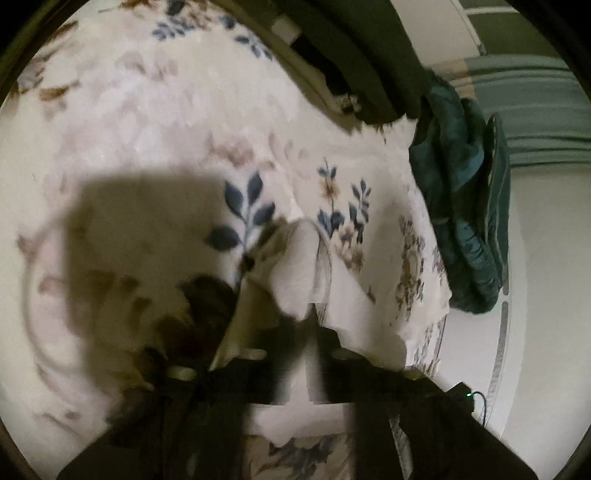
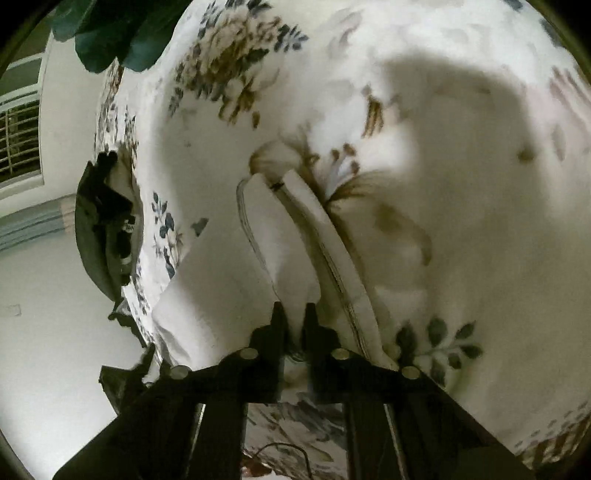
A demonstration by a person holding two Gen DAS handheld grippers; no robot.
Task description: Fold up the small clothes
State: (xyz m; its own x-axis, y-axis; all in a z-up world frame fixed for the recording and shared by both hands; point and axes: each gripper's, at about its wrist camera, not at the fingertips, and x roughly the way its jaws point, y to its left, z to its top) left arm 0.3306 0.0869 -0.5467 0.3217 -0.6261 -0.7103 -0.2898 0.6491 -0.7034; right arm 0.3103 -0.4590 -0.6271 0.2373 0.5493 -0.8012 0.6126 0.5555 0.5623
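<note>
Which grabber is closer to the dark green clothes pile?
Left. The left gripper, pinching the white garment, has the green pile ahead on its right. The right gripper sees it far off, top-left.

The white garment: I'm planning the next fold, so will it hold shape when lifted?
Probably not: the white garment sags and creases between the right gripper and the floral bedspread, so it looks floppy. It seems thin and light.

Strong light from above is making the floral bedcover point(image 1: 155, 122) glare white, and a big soft shadow point(image 2: 461, 122) is lying over it. Both fisheye views are bending at the dark rims, and motion blur is smearing the left view.
</note>
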